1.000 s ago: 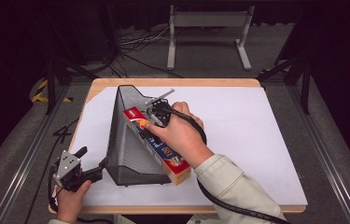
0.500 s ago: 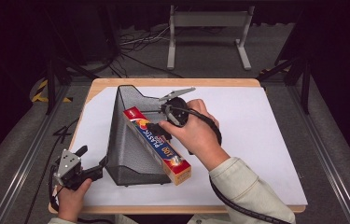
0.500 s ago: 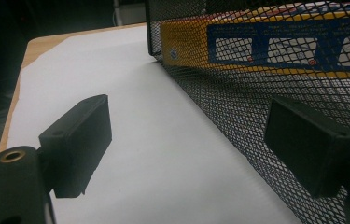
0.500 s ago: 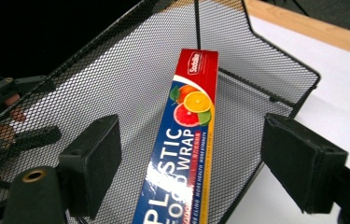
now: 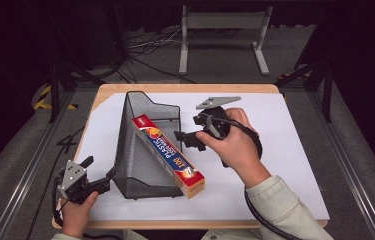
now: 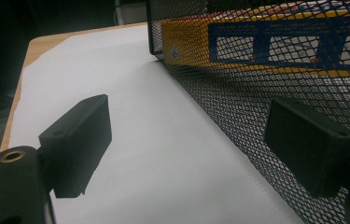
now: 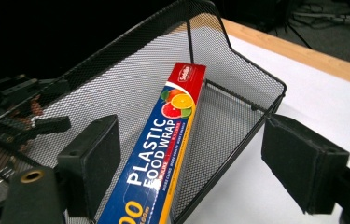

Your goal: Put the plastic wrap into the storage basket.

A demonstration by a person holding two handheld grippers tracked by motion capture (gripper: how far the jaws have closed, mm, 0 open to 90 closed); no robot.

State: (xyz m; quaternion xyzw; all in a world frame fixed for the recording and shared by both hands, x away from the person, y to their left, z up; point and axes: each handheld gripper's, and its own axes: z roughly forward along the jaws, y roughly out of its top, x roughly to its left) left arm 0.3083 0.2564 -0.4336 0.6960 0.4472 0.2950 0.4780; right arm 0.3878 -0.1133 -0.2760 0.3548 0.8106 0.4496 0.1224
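The long blue, red and orange cardboard box of plastic food wrap (image 5: 169, 154) is seen lying inside the black wire-mesh basket (image 5: 140, 150), which rests on its side on the white sheet covering the wooden table (image 5: 295, 150). The box runs from about eleven o'clock down to five o'clock, its lower end jutting past the basket's rim, probably because it is longer than the basket. In the right gripper view the red end of the box (image 7: 187, 74) is seen deep in the mesh.

The right gripper (image 5: 187, 138) is held at about three o'clock of the box, just beside it and not touching. Its jaws have just been opening and stand spread, with nothing pinched between them, which suggests a release of the box.

The left gripper (image 5: 100, 181) is kept at about eight o'clock of the basket, its jaws spread and empty close beside the mesh wall (image 6: 256, 112), perhaps ready to steady the basket.
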